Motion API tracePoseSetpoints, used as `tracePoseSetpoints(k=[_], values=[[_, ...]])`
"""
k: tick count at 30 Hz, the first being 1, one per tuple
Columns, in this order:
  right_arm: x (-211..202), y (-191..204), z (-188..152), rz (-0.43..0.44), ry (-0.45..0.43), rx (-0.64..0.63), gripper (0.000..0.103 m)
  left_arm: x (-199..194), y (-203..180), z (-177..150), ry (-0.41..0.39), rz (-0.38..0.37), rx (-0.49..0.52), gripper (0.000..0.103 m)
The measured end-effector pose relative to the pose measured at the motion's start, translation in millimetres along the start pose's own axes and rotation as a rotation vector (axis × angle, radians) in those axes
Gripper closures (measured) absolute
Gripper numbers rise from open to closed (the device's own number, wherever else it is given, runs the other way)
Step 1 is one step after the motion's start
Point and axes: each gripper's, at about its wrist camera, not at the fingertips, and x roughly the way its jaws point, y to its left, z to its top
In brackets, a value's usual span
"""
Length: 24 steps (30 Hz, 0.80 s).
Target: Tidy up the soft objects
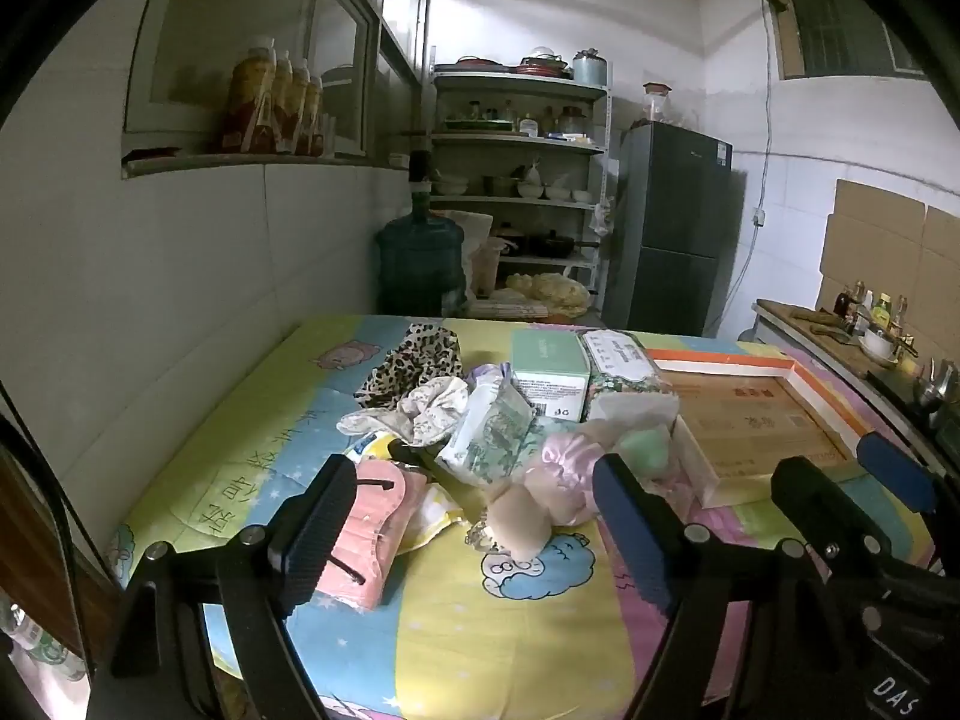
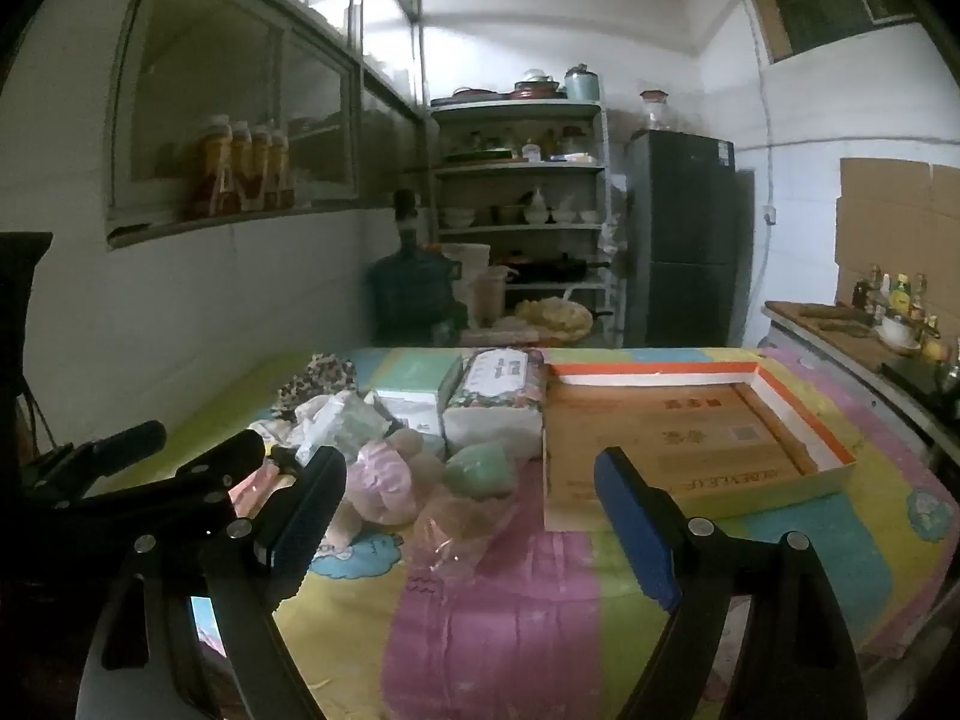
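Note:
A heap of soft things lies on the colourful quilt: a leopard cloth (image 1: pixel 414 366), a floral cloth (image 1: pixel 420 411), a tissue pack (image 1: pixel 492 426), a pink scrunchie (image 1: pixel 567 456), a beige puff (image 1: pixel 519 522), a green sponge (image 1: pixel 645 450) and a pink folded item (image 1: pixel 372 528). My left gripper (image 1: pixel 474 474) is open just short of the heap, holding nothing. My right gripper (image 2: pixel 468 462) is open too, facing the green sponge (image 2: pixel 483 468) and a crumpled clear bag (image 2: pixel 456 525). A shallow cardboard tray (image 2: pixel 654 369) with an orange-and-white rim lies right of the heap.
A green box (image 1: pixel 549 369) and a floral tissue brick (image 1: pixel 624 360) stand behind the heap. A tiled wall runs along the left. Beyond the quilt are a water jug (image 1: pixel 420 258), shelves (image 1: pixel 516 138) and a fridge (image 1: pixel 672 222). A counter with bottles (image 2: pixel 888 306) is at the right.

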Motion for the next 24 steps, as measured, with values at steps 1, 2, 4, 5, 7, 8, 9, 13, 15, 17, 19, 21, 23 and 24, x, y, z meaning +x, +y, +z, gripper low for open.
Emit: tracePoseSetpoints(k=[1, 2, 4, 5, 7, 8, 9, 13, 15, 17, 19, 21, 23, 24], values=[[0.3, -0.1, -0.2, 0.002, 0.001, 0.000, 0.017, 0.1, -0.4, 0.1, 0.000, 0.001, 0.000, 0.023], [0.5, -0.1, -0.3, 0.003, 0.002, 0.000, 0.017, 0.1, -0.5, 0.0, 0.000, 0.000, 0.000, 0.023], [-2.9, 2.2, 1.0, 0.004, -0.001, -0.002, 0.017, -0.1, -0.8, 0.3, 0.001, 0.001, 0.000, 0.023], [-3.3, 2.1, 1.1, 0.005, -0.001, -0.003, 0.017, -0.2, -1.0, 0.3, 0.001, 0.002, -0.001, 0.024], [-3.1, 3.0, 1.1, 0.004, -0.001, -0.003, 0.017, -0.4, -1.3, 0.4, 0.002, 0.003, 0.001, 0.024], [-3.0, 3.2, 1.3, 0.005, 0.000, -0.004, 0.017, -1.1, 0.8, 0.0, 0.003, 0.004, 0.002, 0.024], [-2.8, 3.9, 1.3, 0.005, 0.001, -0.005, 0.017, -1.3, 1.5, -0.2, 0.003, 0.004, 0.000, 0.024], [-2.1, 5.2, 2.2, 0.006, 0.006, -0.006, 0.017, -0.9, 1.3, -0.2, 0.003, 0.004, 0.001, 0.024], [-2.2, 5.0, 2.2, 0.007, 0.005, -0.004, 0.017, 1.6, 1.2, -2.4, 0.003, 0.006, 0.000, 0.024], [-2.0, 5.7, 2.5, 0.007, 0.006, -0.006, 0.017, 1.7, 1.6, -2.2, 0.004, 0.004, 0.000, 0.024], [-2.2, 5.2, 2.1, 0.008, 0.005, -0.005, 0.017, 1.8, 1.9, -2.6, 0.004, 0.004, 0.000, 0.024], [-2.0, 5.6, 2.4, 0.008, 0.006, -0.006, 0.017, 1.9, 1.8, -2.4, 0.004, 0.003, 0.000, 0.024], [-1.6, 6.0, 2.3, 0.009, 0.008, -0.007, 0.017, 2.3, 2.2, -2.8, 0.004, 0.004, -0.001, 0.024], [-1.4, 6.4, 2.4, 0.010, 0.009, -0.007, 0.017, 2.0, 1.9, -2.1, 0.005, 0.003, -0.001, 0.024]])
